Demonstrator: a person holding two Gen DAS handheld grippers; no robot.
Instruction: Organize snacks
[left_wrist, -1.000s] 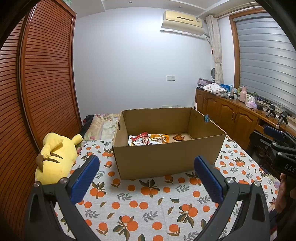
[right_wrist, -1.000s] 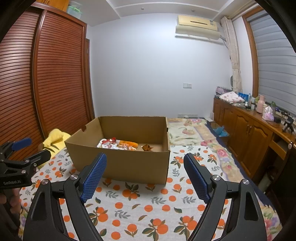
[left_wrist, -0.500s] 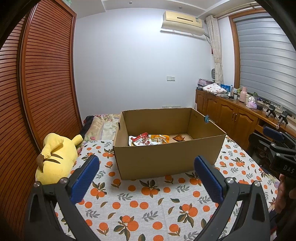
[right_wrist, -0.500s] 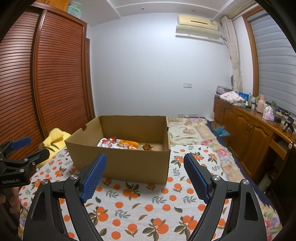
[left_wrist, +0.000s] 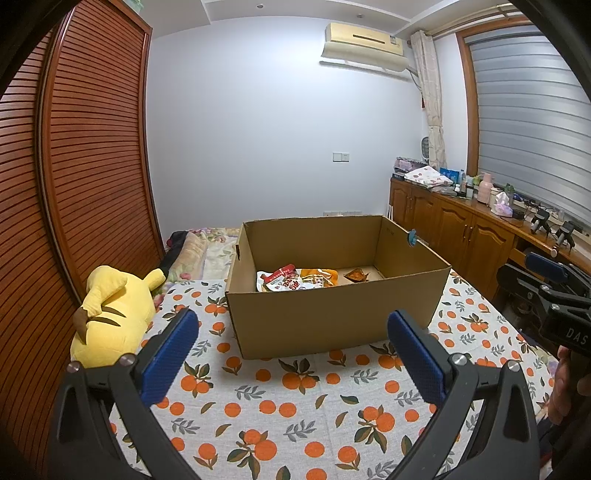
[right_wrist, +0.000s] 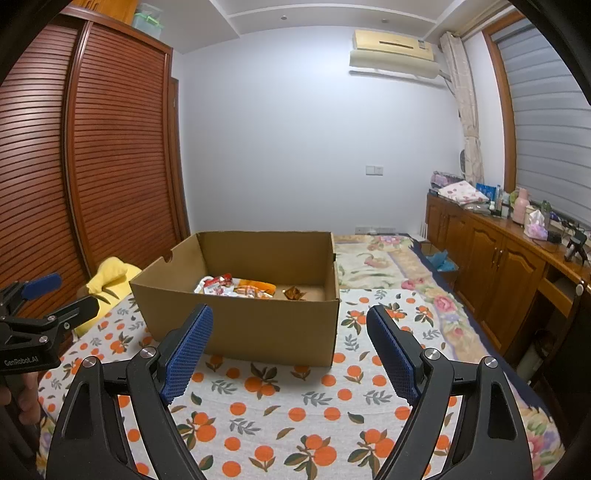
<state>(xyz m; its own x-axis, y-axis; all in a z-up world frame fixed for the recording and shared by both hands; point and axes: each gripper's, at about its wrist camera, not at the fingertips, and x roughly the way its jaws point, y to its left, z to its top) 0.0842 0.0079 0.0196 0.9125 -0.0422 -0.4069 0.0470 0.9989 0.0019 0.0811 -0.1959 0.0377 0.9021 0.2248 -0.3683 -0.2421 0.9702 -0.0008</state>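
An open cardboard box (left_wrist: 332, 317) (right_wrist: 240, 325) stands on the orange-print cloth. Inside lie a red-and-white snack bag (left_wrist: 282, 280) (right_wrist: 216, 286), an orange snack bag (left_wrist: 319, 277) (right_wrist: 255, 290) and a small brown packet (left_wrist: 356, 274) (right_wrist: 293, 292). My left gripper (left_wrist: 291, 332) is open and empty, hovering in front of the box. My right gripper (right_wrist: 290, 328) is open and empty, also in front of the box. Each gripper shows at the edge of the other's view: the right one (left_wrist: 554, 280) and the left one (right_wrist: 40, 306).
A yellow plush toy (left_wrist: 110, 314) lies left of the box by the slatted wardrobe (left_wrist: 74, 184). A wooden cabinet (right_wrist: 498, 266) with clutter runs along the right wall. A floral quilt (right_wrist: 384, 258) lies behind the box.
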